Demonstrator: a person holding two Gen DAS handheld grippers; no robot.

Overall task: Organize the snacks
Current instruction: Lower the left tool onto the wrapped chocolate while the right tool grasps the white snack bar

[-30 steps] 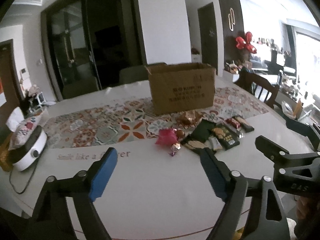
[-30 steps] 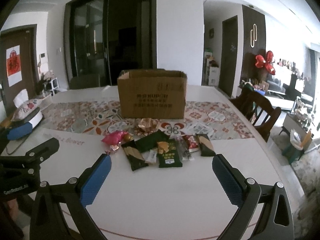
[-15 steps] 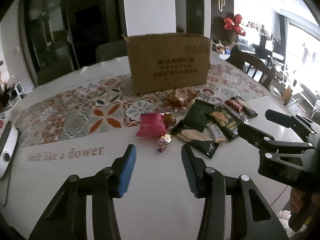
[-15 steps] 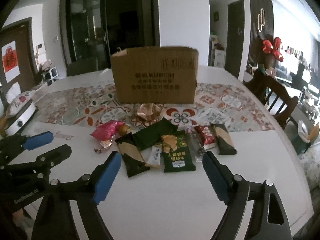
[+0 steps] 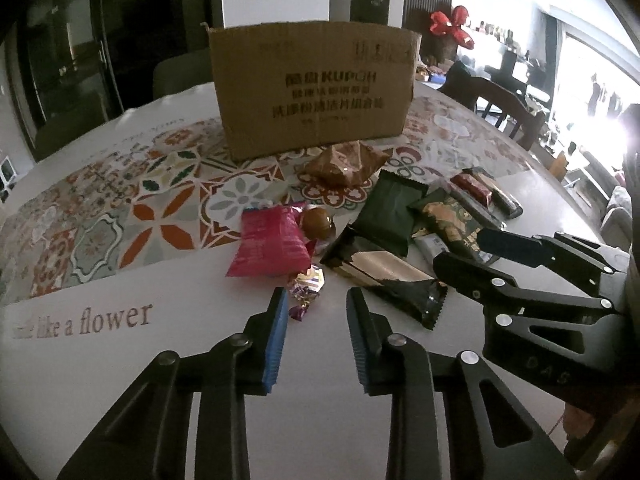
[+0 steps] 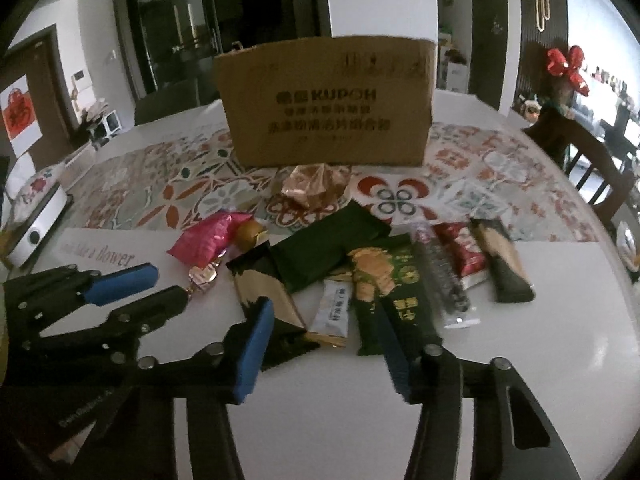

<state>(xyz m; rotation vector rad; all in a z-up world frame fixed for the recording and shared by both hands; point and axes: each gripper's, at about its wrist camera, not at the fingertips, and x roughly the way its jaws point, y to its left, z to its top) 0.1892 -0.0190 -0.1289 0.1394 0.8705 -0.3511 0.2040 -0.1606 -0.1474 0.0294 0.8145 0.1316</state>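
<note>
While the snacks lie scattered across the middle of both frames in front of the cardboard box point(image 5: 312, 84), both grippers have just been closing with nothing gripped. The left gripper point(image 5: 318, 300) stands narrowly parted at lower centre, just short of the small purple candy point(image 5: 306, 284); the right gripper point(image 6: 324, 320), half-open, straddles the small white sachet point(image 6: 334, 312) on the bench point(image 6: 520, 360). This looks like the reach before a first pick, so each gripper next needs to settle onto one packet and pinch.

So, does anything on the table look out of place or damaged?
Nothing looks damaged or spilled. The snack packets lie in a loose, overlapping heap in front of the cardboard box, none of them seen in it. A small wrapped candy sits apart, at the near edge of the heap.
</note>
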